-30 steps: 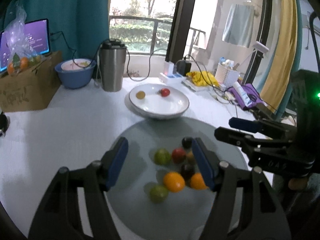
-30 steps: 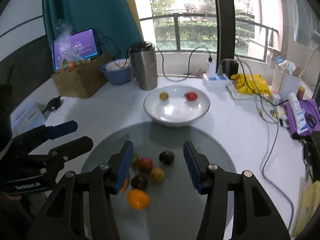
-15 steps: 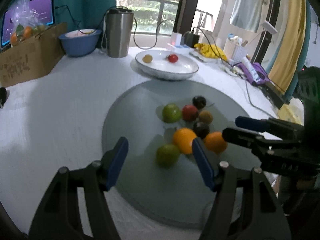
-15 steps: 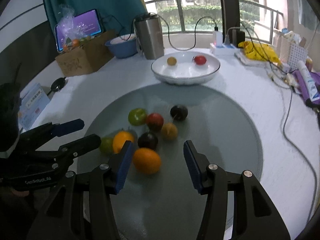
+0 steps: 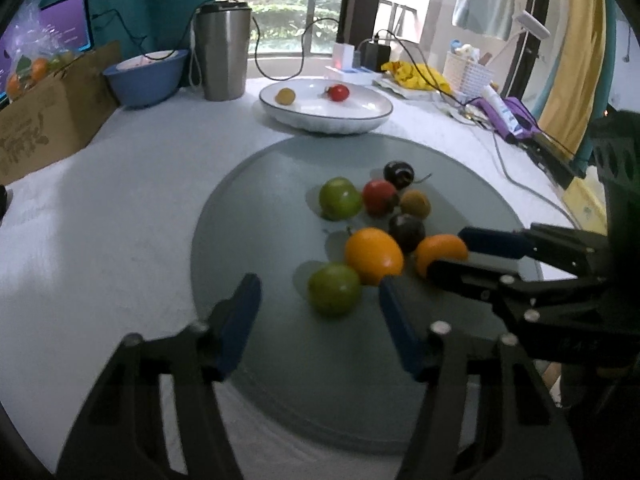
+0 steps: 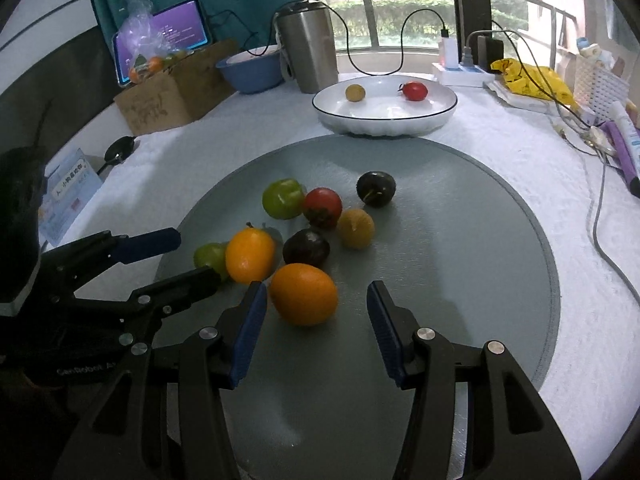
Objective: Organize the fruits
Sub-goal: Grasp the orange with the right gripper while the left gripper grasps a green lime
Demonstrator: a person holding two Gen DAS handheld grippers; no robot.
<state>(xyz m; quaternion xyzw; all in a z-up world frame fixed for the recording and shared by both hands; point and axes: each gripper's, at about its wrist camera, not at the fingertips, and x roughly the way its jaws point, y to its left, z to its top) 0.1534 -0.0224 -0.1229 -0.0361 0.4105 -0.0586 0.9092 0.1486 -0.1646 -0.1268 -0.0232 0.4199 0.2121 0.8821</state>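
Several small fruits lie on a round grey glass disc point(image 5: 248, 216) point(image 6: 460, 240). My left gripper point(image 5: 320, 304) is open, its jaws on either side of a green fruit point(image 5: 334, 289) and just short of it, with an orange fruit point(image 5: 374, 256) beyond. My right gripper point(image 6: 314, 308) is open, with another orange fruit point(image 6: 303, 294) between its fingertips, untouched. The right gripper also shows in the left wrist view point(image 5: 452, 254), the left gripper in the right wrist view point(image 6: 192, 256). A white plate point(image 5: 360, 114) point(image 6: 440, 116) behind holds a yellow fruit point(image 6: 355, 92) and a red one point(image 6: 415, 91).
A steel tumbler point(image 6: 308, 52), a blue bowl point(image 6: 250, 68) and a cardboard box point(image 6: 172, 92) with bagged fruit stand at the back left. Cables point(image 6: 600, 208), a power strip point(image 6: 460, 70) and a white basket point(image 6: 600, 84) crowd the right side.
Both grippers have drawn back and lower toward the near edge of the disc; the fruits now lie ahead of the fingertips. Both stayed open.
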